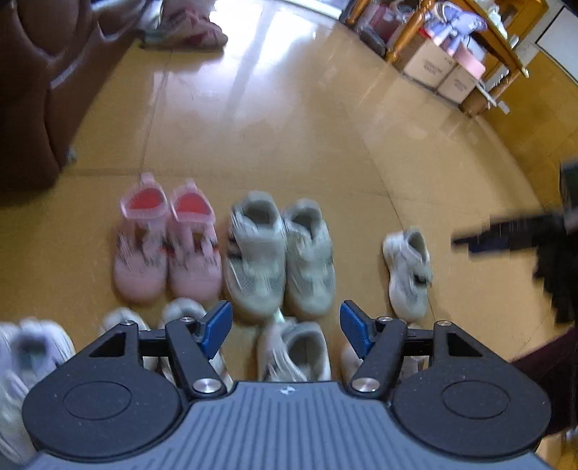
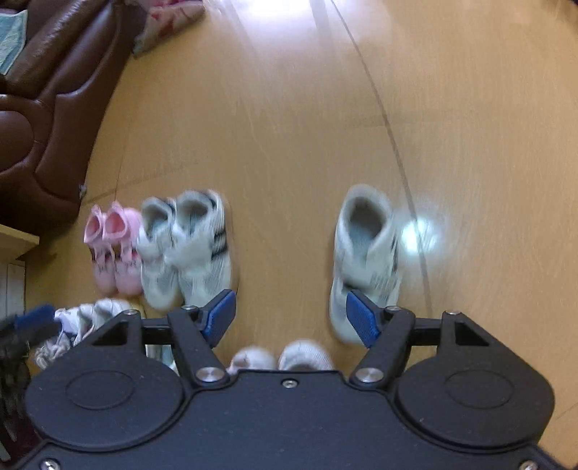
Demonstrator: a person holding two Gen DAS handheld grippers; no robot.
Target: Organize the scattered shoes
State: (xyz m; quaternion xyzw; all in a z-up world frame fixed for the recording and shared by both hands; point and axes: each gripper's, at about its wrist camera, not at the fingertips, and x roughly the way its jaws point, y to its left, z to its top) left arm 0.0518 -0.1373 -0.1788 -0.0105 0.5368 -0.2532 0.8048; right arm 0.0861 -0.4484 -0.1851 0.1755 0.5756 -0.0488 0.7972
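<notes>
Shoes sit in rows on your glossy yellow-tan floor [image 1: 289, 126]. From your left wrist camera, a pair of pink mesh children's shoes with red insoles [image 1: 167, 249] stands at 11 o'clock of the jaws, its two shoes touching side by side. Just beside it at 12 o'clock is a pair of grey-white strapped sneakers [image 1: 280, 256], and a single grey-white strapped sneaker [image 1: 408, 273] lies apart at 1 o'clock. A nearer row of pale sneakers [image 1: 294, 349] runs under your left gripper [image 1: 285, 325], partly hidden by its body.

Around them: a dark brown leather sofa [image 1: 43, 90] at 10 o'clock, a crumpled pink cloth [image 1: 191, 27] on the floor beyond it, and cardboard boxes [image 1: 439, 70] under a wooden table [image 1: 502, 39] at 1 o'clock. Printing on the boxes is too blurred to read.

Your left gripper points steeply down, its blue-padded jaws spread with nothing between them. Your right gripper [image 2: 290, 320] also tilts steeply down, jaws released and empty; the single sneaker stands beyond its right pad, not gripped. In the left view your right gripper shows as a dark blur at 3 o'clock.
</notes>
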